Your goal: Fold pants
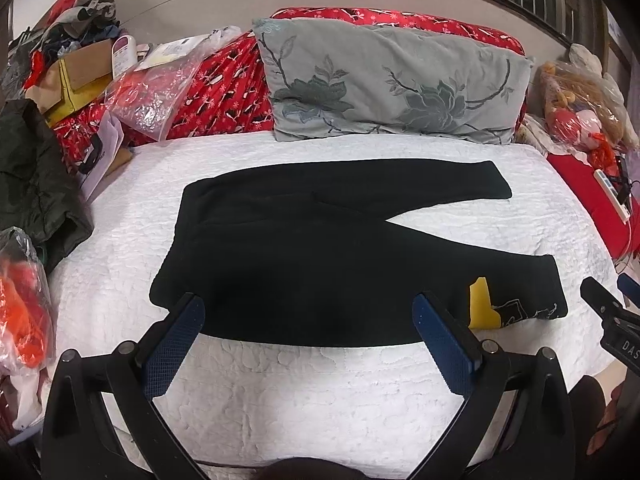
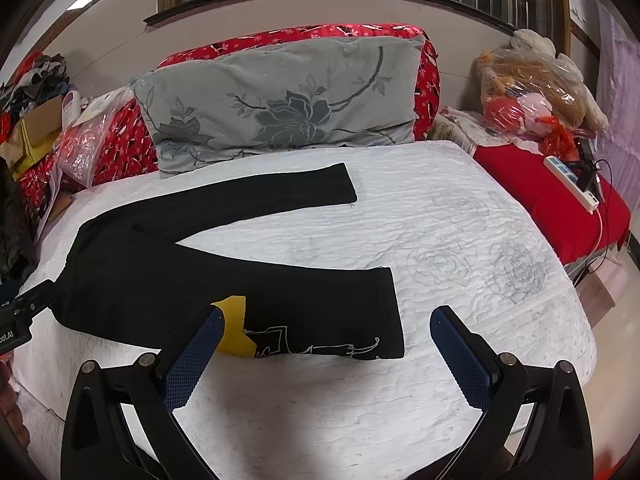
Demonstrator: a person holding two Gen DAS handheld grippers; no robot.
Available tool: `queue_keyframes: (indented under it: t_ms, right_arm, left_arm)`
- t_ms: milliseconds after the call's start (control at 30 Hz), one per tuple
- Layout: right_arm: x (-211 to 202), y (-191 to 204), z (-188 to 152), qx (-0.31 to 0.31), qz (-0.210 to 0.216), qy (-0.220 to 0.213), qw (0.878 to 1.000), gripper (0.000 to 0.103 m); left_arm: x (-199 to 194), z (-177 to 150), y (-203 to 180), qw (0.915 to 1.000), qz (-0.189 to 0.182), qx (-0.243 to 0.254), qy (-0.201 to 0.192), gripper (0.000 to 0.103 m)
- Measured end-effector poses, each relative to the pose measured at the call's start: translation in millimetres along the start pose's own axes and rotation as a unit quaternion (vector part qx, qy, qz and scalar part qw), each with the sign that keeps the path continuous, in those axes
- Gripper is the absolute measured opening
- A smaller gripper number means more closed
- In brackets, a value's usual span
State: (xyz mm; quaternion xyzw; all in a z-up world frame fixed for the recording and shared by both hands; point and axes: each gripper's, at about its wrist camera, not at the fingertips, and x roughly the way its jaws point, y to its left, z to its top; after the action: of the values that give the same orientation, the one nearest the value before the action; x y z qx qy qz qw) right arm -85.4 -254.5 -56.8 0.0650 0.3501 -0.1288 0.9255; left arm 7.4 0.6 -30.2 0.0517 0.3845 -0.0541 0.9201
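Note:
Black pants (image 1: 304,252) lie flat on the white quilted bed (image 1: 280,400), waistband at the left, two legs spread apart toward the right. The near leg carries a yellow patch (image 1: 482,304) and white line drawing. My left gripper (image 1: 308,320) is open and empty, hovering over the near edge of the pants' seat. In the right wrist view the pants (image 2: 160,276) show with the printed near cuff (image 2: 340,340). My right gripper (image 2: 326,328) is open and empty, just above that cuff. It also shows at the right edge of the left wrist view (image 1: 612,304).
A grey floral pillow (image 1: 392,88) leans on a red bolster (image 1: 224,92) at the head of the bed. Bags, boxes and a dark jacket (image 1: 32,184) crowd the left side. A red side surface with a power strip (image 2: 572,184) and bagged plush toys (image 2: 536,92) stands right.

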Motion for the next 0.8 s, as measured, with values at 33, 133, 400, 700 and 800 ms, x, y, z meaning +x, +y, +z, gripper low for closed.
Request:
queue_keyframes:
  t_ms: [33,133,400,700,800]
  right_arm:
    - [-0.3,-0.1,0.1,0.000,0.000,0.000,1.000,0.103]
    - [-0.4,-0.1,0.0,0.001,-0.001,-0.001,1.000,0.103]
    - [-1.0,-2.2,-1.4,0.004,0.001,-0.001,1.000,0.103]
    - [-6.4,-7.2,-9.9,0.003,0.006,-0.004,1.000,0.103]
    - [-8.3,-9.5,-12.3,0.003,0.006,-0.006,1.000,0.103]
  left_arm:
    - [-0.3,-0.4,0.1,1.0000,-0.001,0.000,0.000,0.103]
    - [-1.0,-1.4,-0.7,1.0000,-0.003,-0.002,0.001,0.103]
    - [-4.5,-9.6,-6.5,1.0000,-0.008,-0.004,0.005,0.103]
    - [-6.7,-19.9,-12.3,0.9997,-0.012,-0.014,0.017,0.103]
    - [-8.2,-22.8,-14.8,0.9997,-0.011,-0.016,0.017,0.103]
